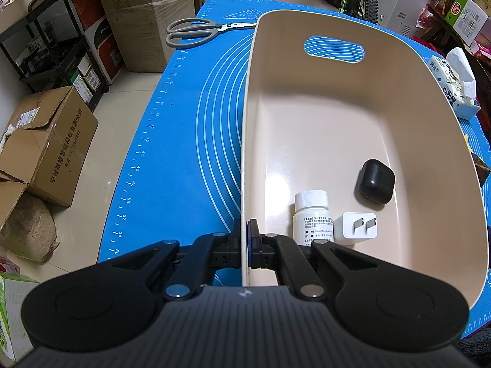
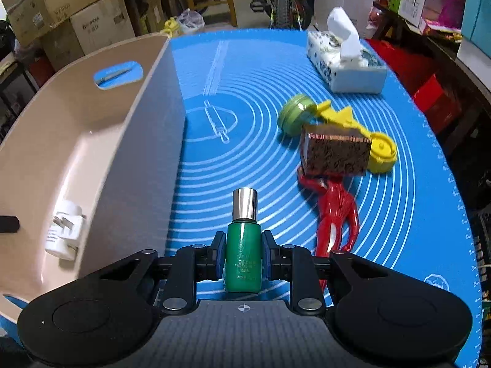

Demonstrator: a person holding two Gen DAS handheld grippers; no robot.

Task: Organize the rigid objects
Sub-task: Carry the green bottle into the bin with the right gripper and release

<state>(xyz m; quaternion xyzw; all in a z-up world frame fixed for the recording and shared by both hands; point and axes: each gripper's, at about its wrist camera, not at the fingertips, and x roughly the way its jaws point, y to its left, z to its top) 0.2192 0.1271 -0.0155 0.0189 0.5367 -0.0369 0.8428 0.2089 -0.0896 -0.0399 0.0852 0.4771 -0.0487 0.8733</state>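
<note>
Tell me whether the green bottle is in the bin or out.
Out. The right gripper holds the green bottle over the blue mat, beside the bin, outside its wall.

Left claw (image 1: 245,239) is pinched nearly closed and level, right claw (image 2: 242,256) closed partway, seemingly slightly raised.

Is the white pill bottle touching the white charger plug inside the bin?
Touching: the left wrist view shows the pill bottle and charger plug pressed side by side, no floor visible between them.
</note>
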